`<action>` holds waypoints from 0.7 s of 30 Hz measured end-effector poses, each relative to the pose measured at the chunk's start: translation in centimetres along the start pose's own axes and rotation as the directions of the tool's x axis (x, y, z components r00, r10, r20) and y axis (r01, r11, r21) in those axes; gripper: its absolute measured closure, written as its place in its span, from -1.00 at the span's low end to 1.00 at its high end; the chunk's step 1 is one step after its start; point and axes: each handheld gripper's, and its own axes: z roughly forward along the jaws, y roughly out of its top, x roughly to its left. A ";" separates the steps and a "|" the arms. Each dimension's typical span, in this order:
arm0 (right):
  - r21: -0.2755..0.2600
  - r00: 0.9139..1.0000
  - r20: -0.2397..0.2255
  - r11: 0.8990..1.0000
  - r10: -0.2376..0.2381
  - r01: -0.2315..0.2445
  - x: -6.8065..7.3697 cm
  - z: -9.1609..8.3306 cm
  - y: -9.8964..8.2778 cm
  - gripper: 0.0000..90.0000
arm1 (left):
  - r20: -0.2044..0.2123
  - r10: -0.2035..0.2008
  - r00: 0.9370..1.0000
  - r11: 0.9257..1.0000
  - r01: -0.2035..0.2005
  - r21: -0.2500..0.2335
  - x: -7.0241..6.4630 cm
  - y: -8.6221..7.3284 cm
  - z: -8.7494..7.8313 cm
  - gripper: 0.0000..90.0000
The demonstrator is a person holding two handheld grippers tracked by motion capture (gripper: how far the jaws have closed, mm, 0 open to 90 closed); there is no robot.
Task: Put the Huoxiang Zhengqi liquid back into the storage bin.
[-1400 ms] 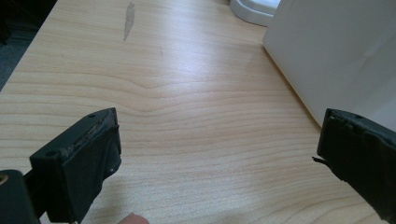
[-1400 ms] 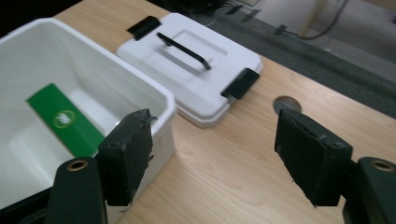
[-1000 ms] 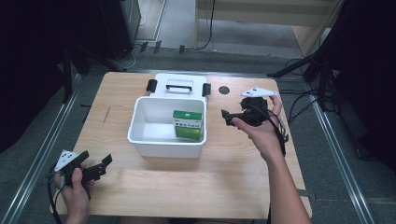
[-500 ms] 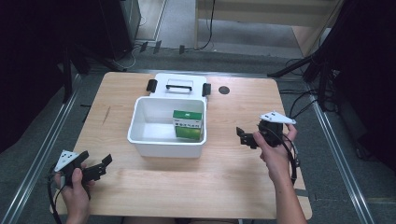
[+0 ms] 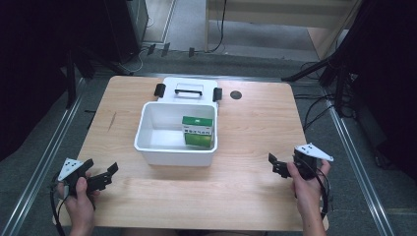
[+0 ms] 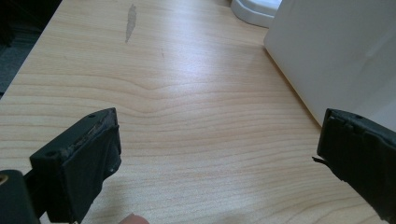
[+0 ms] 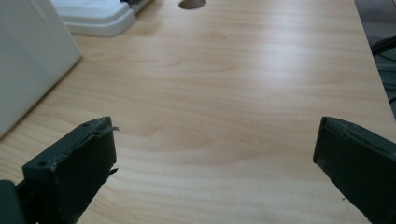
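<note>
1. the green carton (image 5: 197, 132) stands upright inside the white plastic bin (image 5: 147, 129), against its wall at about 3 o'clock of the bin's floor; the rest of the bin's floor is bare
2. the bin sits mid-table on the wooden table (image 5: 255, 123); its white lid (image 5: 188, 90), with a handle and two black latches, lies flat just beyond it at 12 o'clock
3. the left gripper (image 5: 101, 178) rests low at roughly 8 o'clock of the bin, well apart from it; jaws spread wide, nothing between them; in the left gripper view the bin's white wall (image 6: 336, 51) rises at 1 o'clock
4. the right gripper (image 5: 275, 164) sits at about 4 o'clock of the bin, also wide open and empty; in the right gripper view the bin corner (image 7: 28, 56) shows at 10 o'clock and the lid (image 7: 95, 16) at 11 o'clock
5. handling, as a judgement: the carton looks like thin printed card, light and fairly stiff but crushable; its glossy faces may slip
6. best hold seems across the two broad faces near the top edge, coming straight down from above; a gentle squeeze, since the near wall leaves little room on the 3 o'clock side
</note>
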 end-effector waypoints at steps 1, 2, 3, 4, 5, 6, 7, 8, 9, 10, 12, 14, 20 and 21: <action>0.008 1.000 0.010 1.000 0.016 -0.016 -0.6 -0.2 -0.9 -1.00 | 0.000 -0.001 1.000 1.000 0.001 -0.002 0.0 0.0 0.0 -1.00; 0.010 1.000 0.018 1.000 0.023 -0.023 -0.8 -0.4 -1.3 -1.00 | 0.001 -0.004 1.000 1.000 0.004 -0.003 0.0 0.0 0.0 -1.00; 0.010 1.000 0.018 1.000 0.023 -0.023 -0.8 -0.4 -1.3 -1.00 | 0.001 -0.004 1.000 1.000 0.004 -0.003 0.0 0.0 0.0 -1.00; 0.013 0.999 0.025 1.000 0.024 -0.025 -1.1 -0.5 -1.7 -1.00 | 0.001 -0.003 1.000 1.000 0.003 -0.002 0.0 0.0 0.0 -1.00; 0.013 0.999 0.032 0.999 0.029 -0.030 -1.4 -0.6 -2.1 -1.00 | 0.000 -0.002 1.000 1.000 0.002 -0.003 0.0 0.0 0.0 -1.00; 0.013 0.999 0.033 0.999 0.031 -0.031 -1.9 -0.9 -2.8 -1.00 | 0.001 0.000 1.000 1.000 0.000 -0.001 0.0 0.0 0.0 -1.00; 0.013 0.999 0.033 0.999 0.031 -0.031 -1.9 -0.9 -2.8 -1.00 | 0.001 0.000 1.000 1.000 0.000 -0.001 0.0 0.0 0.0 -1.00; 0.019 0.999 0.032 1.000 0.020 -0.021 -2.3 -1.2 -3.4 -1.00 | 0.001 0.000 1.000 1.000 0.000 0.000 0.0 0.0 0.0 -1.00; 0.024 0.999 0.035 1.000 0.020 -0.021 -2.5 -1.3 -3.7 -1.00 | 0.001 0.000 1.000 1.000 0.000 0.000 0.0 0.0 0.0 -1.00; 0.024 0.999 0.040 1.000 0.018 -0.019 -2.8 -1.5 -3.9 -1.00 | 0.001 0.000 1.000 1.000 0.000 -0.001 0.0 0.0 0.0 -1.00; 0.031 0.999 0.046 0.999 0.021 -0.023 -3.0 -1.6 -4.2 -1.00 | 0.000 0.000 1.000 1.000 0.000 0.000 0.0 0.0 0.0 -1.00; 0.034 0.998 0.052 0.999 0.024 -0.026 -3.4 -2.0 -4.8 -1.00 | 0.000 0.000 1.000 1.000 0.000 0.000 0.0 0.0 0.0 -1.00; 0.021 0.996 0.075 0.998 0.052 -0.054 -4.7 -3.4 -6.2 -1.00 | -0.002 0.000 1.000 1.000 0.000 0.000 0.0 -0.1 -0.1 -1.00; 0.021 0.996 0.075 0.998 0.052 -0.054 -4.7 -3.4 -6.2 -1.00 | -0.002 0.000 1.000 1.000 0.000 0.000 0.0 -0.1 -0.1 -1.00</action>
